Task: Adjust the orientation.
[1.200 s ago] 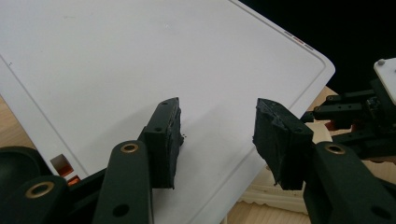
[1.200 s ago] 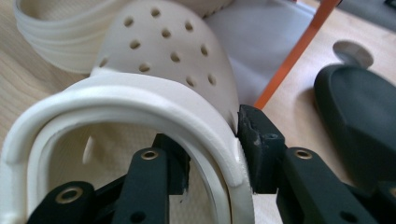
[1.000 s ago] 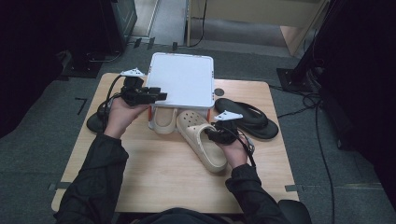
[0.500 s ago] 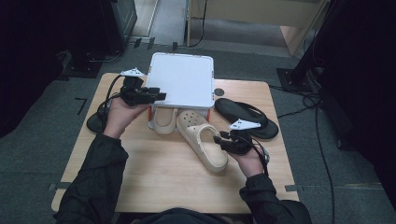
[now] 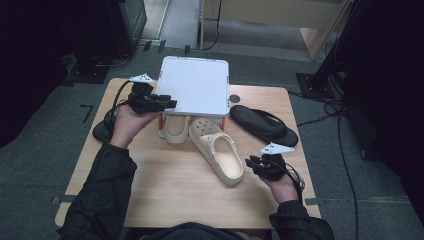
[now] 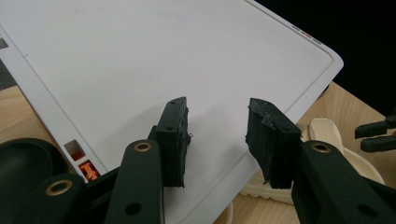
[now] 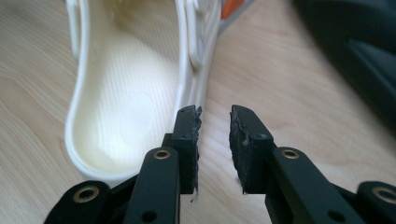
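Note:
A white rack point(image 5: 195, 90) with a flat top stands at the table's far middle. One cream clog point(image 5: 175, 129) is tucked under it. A second cream clog point(image 5: 218, 154) lies in front, heel toward me. My left gripper point(image 5: 167, 103) hovers at the rack's front left corner. Over the white top point(image 6: 154, 65) its jaws point(image 6: 217, 140) stand open; they have just been closing, with nothing between them. My right gripper point(image 5: 250, 163) sits just right of the clog's heel. Its jaws point(image 7: 215, 126) are open by a narrow gap beside the heel rim point(image 7: 126, 98); they have just been closing on nothing.
A black flip-flop point(image 5: 263, 123) lies at the right of the rack, and its dark edge point(image 7: 355, 42) is near my right gripper. Another black flip-flop point(image 5: 101, 131) lies at the table's left edge, under my left forearm. Bare wood point(image 5: 175, 195) spreads across the near half.
My right gripper has drawn back toward me and to the right, from the clog's strap to beside its heel. The clog and the left hand have stayed put.

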`<move>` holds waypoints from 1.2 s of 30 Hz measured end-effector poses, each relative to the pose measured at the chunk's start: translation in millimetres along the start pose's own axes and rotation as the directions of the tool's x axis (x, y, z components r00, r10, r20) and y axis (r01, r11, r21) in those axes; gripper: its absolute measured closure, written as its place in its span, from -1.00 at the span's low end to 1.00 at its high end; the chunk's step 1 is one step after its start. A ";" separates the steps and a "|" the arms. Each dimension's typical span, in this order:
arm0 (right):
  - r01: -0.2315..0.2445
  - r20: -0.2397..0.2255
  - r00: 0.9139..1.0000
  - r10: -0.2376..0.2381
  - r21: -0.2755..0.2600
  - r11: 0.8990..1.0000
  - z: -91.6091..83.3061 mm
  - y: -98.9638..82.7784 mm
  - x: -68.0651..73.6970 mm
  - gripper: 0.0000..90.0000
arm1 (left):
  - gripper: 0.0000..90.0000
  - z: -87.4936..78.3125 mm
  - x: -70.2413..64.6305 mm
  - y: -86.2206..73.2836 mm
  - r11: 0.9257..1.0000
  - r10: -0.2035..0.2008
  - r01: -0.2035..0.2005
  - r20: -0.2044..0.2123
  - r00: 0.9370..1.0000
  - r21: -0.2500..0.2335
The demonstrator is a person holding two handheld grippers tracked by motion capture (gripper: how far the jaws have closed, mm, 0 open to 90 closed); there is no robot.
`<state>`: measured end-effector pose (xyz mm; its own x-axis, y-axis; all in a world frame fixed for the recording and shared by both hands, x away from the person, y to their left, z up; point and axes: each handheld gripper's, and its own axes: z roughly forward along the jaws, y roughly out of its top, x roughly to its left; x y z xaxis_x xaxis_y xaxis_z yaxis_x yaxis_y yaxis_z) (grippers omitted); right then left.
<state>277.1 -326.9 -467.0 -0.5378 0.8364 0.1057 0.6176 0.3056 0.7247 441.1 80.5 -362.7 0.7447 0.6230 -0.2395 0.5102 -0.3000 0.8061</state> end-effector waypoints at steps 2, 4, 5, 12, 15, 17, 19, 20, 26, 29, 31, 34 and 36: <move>0.008 -0.008 1.000 -0.008 0.025 1.000 2.4 -3.8 0.2 0.61 | 0.30 -0.2 -0.1 -0.1 1.000 0.001 -0.001 -0.001 1.000 0.001; 0.026 -0.017 1.000 -0.026 0.046 0.999 4.6 -5.5 2.0 0.61 | 0.31 -0.1 -0.2 -0.3 1.000 0.002 -0.002 -0.001 1.000 0.000; 0.037 -0.022 0.999 -0.036 0.058 0.998 6.0 -6.2 3.5 0.61 | 0.31 -0.1 0.0 -0.3 1.000 0.002 -0.002 0.000 1.000 -0.001; 0.037 -0.031 0.999 -0.035 0.058 0.998 3.3 -8.6 10.1 0.67 | 0.32 -0.2 1.3 -1.1 1.000 0.000 0.000 -0.002 1.000 -0.008; 0.029 -0.041 0.999 -0.027 0.055 0.998 1.3 -11.4 11.3 0.69 | 0.32 -0.4 2.0 -1.5 1.000 0.001 -0.001 -0.001 1.000 -0.009; 0.017 -0.049 0.999 -0.014 0.055 0.998 -0.2 -13.5 12.8 0.70 | 0.32 -0.3 2.1 -1.7 1.000 0.002 -0.002 -0.002 1.000 -0.011; 0.018 -0.057 0.998 -0.015 0.056 0.998 -1.8 -15.5 14.4 0.72 | 0.33 -0.1 2.1 -1.8 1.000 0.002 -0.002 -0.002 1.000 -0.014; 0.016 -0.057 0.998 -0.013 0.058 0.998 -2.2 -16.0 15.2 0.72 | 0.33 -0.1 2.2 -1.9 1.000 0.002 -0.002 -0.002 1.000 -0.015; 0.046 -0.054 0.998 -0.042 0.081 0.996 -1.7 -18.4 14.5 0.72 | 0.33 -0.3 2.8 -2.5 1.000 0.002 -0.002 0.000 1.000 -0.019; 0.056 -0.054 0.997 -0.051 0.084 0.995 -1.5 -18.9 14.6 0.74 | 0.34 -0.3 3.1 -2.7 1.000 0.001 -0.001 -0.001 1.000 -0.021; 0.053 -0.065 0.997 -0.048 0.085 0.995 -1.9 -18.8 15.7 0.81 | 0.34 -0.4 3.4 -2.8 1.000 0.002 -0.002 -0.001 1.000 -0.022; 0.048 -0.086 0.995 -0.041 0.080 0.996 -2.7 -18.7 18.6 0.81 | 0.34 -0.2 3.5 -3.0 1.000 -0.001 0.001 -0.001 1.000 -0.025; 0.047 -0.090 0.995 -0.040 0.081 0.996 -3.0 -19.1 18.9 0.81 | 0.34 -0.2 3.5 -3.0 1.000 -0.001 0.001 -0.001 1.000 -0.026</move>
<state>253.4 -318.2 -476.7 -0.6113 0.7794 0.1376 0.6359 0.3802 0.6716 442.1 83.7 -365.9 0.7438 0.6240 -0.2395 0.4995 -0.2808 0.8195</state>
